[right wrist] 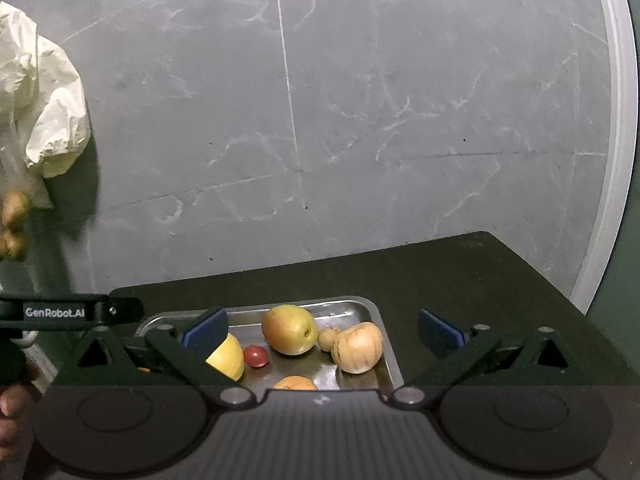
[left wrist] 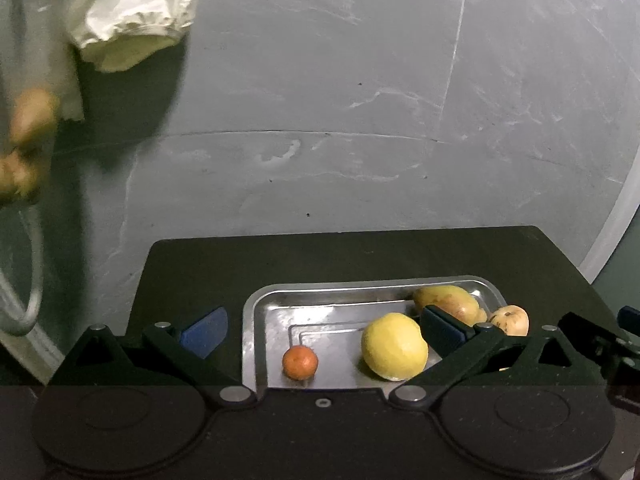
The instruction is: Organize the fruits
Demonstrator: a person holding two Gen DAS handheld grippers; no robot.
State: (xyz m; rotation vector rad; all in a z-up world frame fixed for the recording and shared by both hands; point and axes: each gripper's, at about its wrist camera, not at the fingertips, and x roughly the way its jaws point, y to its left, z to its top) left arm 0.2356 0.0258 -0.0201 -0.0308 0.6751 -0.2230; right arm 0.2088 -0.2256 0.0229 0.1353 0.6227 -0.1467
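A steel tray (left wrist: 256, 308) sits on a black table and holds the fruit. The left wrist view shows a small orange fruit (left wrist: 300, 362), a yellow round fruit (left wrist: 394, 346), a pear (left wrist: 448, 302) and a tan fruit (left wrist: 512, 320). My left gripper (left wrist: 324, 332) hovers open above the tray, holding nothing. In the right wrist view the pear (right wrist: 290, 330), a small red fruit (right wrist: 256, 356), the tan fruit (right wrist: 357, 347) and an orange one (right wrist: 295, 383) lie under my right gripper (right wrist: 323, 332), which is open and holds nothing.
The black table (left wrist: 360, 256) stands on a grey marbled floor (left wrist: 360, 100). A crumpled white bag (left wrist: 136, 12) and blurred brownish produce (left wrist: 28, 120) hang at the far left. A hand (right wrist: 12, 420) shows at the lower left of the right wrist view.
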